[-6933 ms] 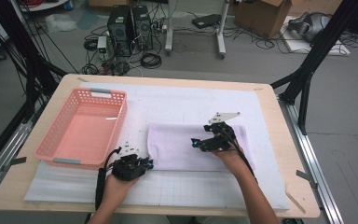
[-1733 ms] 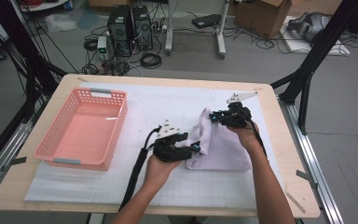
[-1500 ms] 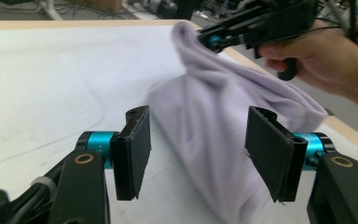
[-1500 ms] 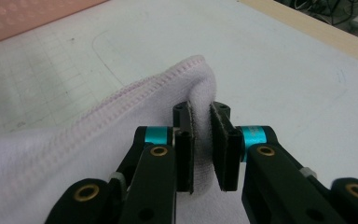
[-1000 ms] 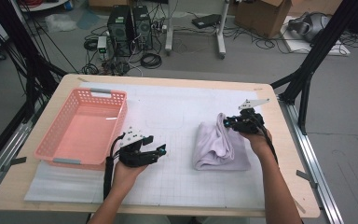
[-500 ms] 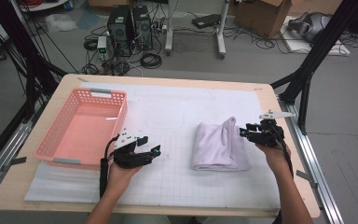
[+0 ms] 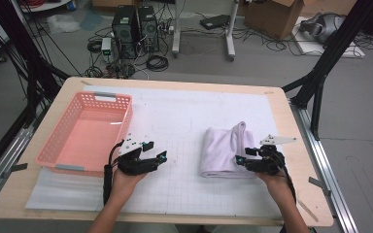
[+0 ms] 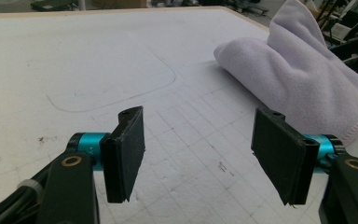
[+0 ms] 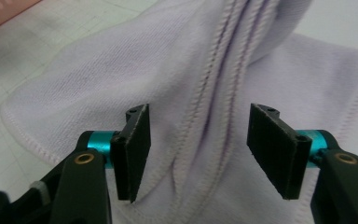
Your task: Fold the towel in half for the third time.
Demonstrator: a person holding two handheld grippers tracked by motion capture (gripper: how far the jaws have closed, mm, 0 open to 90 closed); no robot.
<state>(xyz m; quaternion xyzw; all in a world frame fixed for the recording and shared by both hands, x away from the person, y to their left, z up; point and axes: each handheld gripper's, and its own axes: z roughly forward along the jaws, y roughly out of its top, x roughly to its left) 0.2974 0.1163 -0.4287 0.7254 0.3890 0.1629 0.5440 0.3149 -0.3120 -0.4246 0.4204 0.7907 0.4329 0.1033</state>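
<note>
On the right half of the white gridded mat (image 7: 184, 121), a lilac towel (image 7: 223, 150) lies folded into a narrow strip, with one seamed flap standing up as a loose ridge along its right side. The work in hand is judged to be the folding of this towel, and the step is best done by taking the raised flap low at its hem, so that all layers are caught together, and by laying it over flat before the next fold is made, so that no ridge is trapped inside. The right gripper (image 7: 241, 160) is held at the towel's near right corner, and its jaws have just been opening; in the right gripper view (image 9: 193, 149) the pads are seen parted on either side of the stitched folds, with cloth behind and below them but nothing pinched. The left gripper (image 7: 158, 158) is held well apart from the towel, just beside the pink basket (image 7: 53, 155); in the left gripper view (image 8: 209, 156) its jaws stand wide over bare mat, and nothing is gripped or touched.
</note>
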